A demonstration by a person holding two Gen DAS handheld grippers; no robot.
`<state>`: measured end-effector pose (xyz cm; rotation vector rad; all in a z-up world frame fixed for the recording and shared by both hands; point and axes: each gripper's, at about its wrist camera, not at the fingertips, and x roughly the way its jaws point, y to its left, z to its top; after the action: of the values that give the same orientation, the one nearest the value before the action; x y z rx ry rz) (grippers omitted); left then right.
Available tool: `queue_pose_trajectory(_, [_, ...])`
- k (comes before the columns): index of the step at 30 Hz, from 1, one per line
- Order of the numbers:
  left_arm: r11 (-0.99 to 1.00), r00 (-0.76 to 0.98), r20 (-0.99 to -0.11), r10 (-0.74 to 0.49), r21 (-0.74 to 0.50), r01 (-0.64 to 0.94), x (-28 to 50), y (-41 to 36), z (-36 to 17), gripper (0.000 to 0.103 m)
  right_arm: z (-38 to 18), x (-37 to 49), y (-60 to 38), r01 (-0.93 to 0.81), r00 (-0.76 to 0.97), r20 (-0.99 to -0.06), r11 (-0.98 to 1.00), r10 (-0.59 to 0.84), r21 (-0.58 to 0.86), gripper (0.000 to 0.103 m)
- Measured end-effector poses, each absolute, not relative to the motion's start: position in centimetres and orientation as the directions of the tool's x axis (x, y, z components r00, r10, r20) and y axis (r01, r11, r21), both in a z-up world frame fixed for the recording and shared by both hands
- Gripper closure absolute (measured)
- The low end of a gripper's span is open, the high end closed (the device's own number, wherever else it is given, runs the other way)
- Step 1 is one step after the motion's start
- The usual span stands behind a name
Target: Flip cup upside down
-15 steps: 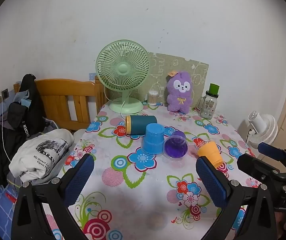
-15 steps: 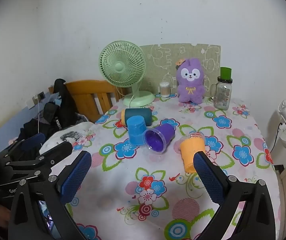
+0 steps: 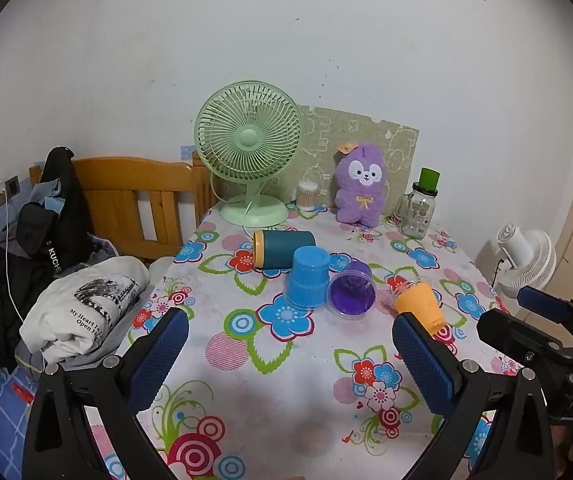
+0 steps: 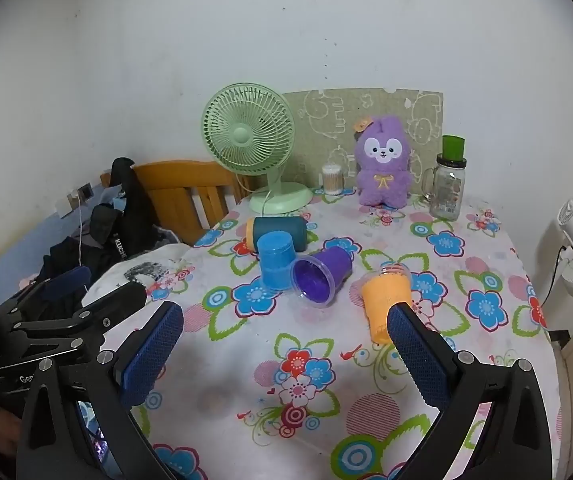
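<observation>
On the floral tablecloth [image 3: 270, 392] lie several cups. A blue cup [image 3: 307, 277] [image 4: 275, 261] stands upside down. A purple cup [image 3: 352, 289] [image 4: 321, 277] lies on its side, mouth toward me. An orange cup [image 3: 420, 306] [image 4: 386, 305] lies on its side to the right. A teal cup with an orange rim [image 3: 284, 249] [image 4: 277, 232] lies on its side behind them. My left gripper [image 3: 290, 356] is open and empty, short of the cups. My right gripper [image 4: 286, 350] is open and empty; its right finger [image 4: 418, 356] overlaps the orange cup.
A green desk fan [image 3: 249, 148], a cotton swab jar [image 3: 307, 195], a purple plush [image 3: 360, 190] and a glass jar with a green lid [image 3: 420, 210] line the table's back. A wooden chair [image 3: 134, 200] and piled clothes [image 3: 86, 304] are at left. A white fan [image 3: 526, 256] stands right.
</observation>
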<state>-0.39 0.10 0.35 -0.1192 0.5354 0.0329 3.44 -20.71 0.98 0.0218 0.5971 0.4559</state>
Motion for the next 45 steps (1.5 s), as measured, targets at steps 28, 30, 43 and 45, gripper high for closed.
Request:
queue_pose_trajectory(28, [0.993,0.857,-0.516,0.0,-0.104,-0.062,-0.41,0.08,0.6,0.0,1.17,3.2,-20.77,-0.406,0.726,-0.542,0.9,0.423,0.158,0.0])
queue_pose_trajectory(30, [0.992,0.857,-0.516,-0.001,-0.106,-0.062,-0.38,0.12,0.59,0.0,1.22,3.18,-20.71,-0.407,0.725,-0.544,0.9,0.423,0.157,0.0])
queue_pose_trajectory(43, [0.992,0.853,-0.522,-0.001,-0.107,-0.064,-0.72,-0.43,-0.16,0.0,1.16,3.23,-20.74,-0.409,0.722,-0.545,0.898,0.426,0.16,0.0])
queue_pose_trajectory(45, [0.992,0.852,-0.524,0.0,-0.106,-0.065,-0.68,-0.42,-0.24,0.0,1.08,3.29,-20.76,-0.41,0.721,-0.546,0.898,0.427,0.162,0.0])
